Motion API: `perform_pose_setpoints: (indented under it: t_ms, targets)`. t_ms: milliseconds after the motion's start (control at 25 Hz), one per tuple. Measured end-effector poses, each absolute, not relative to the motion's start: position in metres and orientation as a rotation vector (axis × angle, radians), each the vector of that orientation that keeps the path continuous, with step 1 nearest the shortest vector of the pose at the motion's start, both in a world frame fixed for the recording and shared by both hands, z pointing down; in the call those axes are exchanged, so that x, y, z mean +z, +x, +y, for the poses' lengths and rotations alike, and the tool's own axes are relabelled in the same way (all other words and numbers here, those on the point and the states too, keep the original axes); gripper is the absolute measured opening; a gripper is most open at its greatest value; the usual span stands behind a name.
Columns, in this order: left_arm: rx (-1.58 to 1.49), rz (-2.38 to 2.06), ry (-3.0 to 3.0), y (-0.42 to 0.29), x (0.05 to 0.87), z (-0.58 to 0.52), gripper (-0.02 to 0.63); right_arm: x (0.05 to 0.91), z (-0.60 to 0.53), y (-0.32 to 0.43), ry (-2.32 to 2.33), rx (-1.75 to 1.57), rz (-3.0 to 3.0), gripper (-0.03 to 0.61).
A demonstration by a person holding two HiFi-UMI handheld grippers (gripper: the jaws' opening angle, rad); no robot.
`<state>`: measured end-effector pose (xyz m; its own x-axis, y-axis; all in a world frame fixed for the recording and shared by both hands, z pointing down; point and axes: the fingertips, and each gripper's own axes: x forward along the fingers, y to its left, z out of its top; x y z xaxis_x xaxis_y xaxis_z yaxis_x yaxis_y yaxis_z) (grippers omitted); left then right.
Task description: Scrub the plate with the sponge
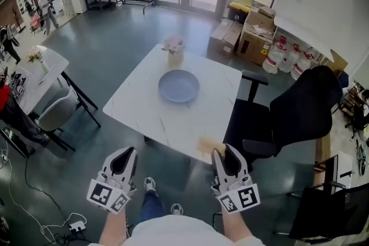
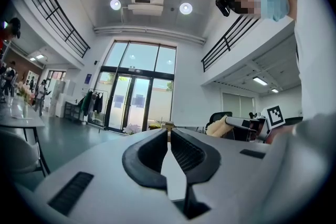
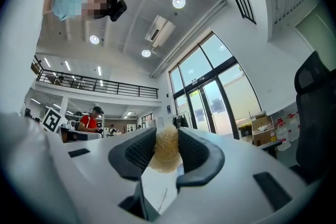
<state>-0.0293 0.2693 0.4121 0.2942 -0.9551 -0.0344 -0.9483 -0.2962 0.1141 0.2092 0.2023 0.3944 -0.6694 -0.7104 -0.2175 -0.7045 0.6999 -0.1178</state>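
Note:
A round blue plate (image 1: 179, 86) lies in the middle of the white table (image 1: 144, 112). Both grippers hang near my body, short of the table's front edge. The jaws of my right gripper (image 1: 222, 151) (image 3: 167, 136) are shut on a tan fibrous sponge (image 3: 165, 153) (image 1: 206, 146), which bulges out between the pads. My left gripper (image 1: 128, 151) (image 2: 169, 136) is shut with nothing between its jaws. The left gripper view also catches the right gripper (image 2: 239, 123) with the sponge (image 2: 217, 127) off to its right. Neither gripper view shows the plate.
A vase of flowers (image 1: 173, 50) stands just behind the plate. A black office chair (image 1: 300, 109) is at the table's right side. A grey chair (image 1: 57, 112) and a second table (image 1: 34, 75) stand at the left. Cardboard boxes (image 1: 253, 31) and cables (image 1: 34, 204) lie on the floor.

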Motion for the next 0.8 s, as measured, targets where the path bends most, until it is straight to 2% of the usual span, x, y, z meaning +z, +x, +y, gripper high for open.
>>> perform_pose_setpoints:
  t_ms: [800]
  targets:
    - [-0.208,-1.520,2.635,-0.136,0.401,0.090,0.041,0.380,0.072,0.111,-1.391,0.003,2.530,0.130]
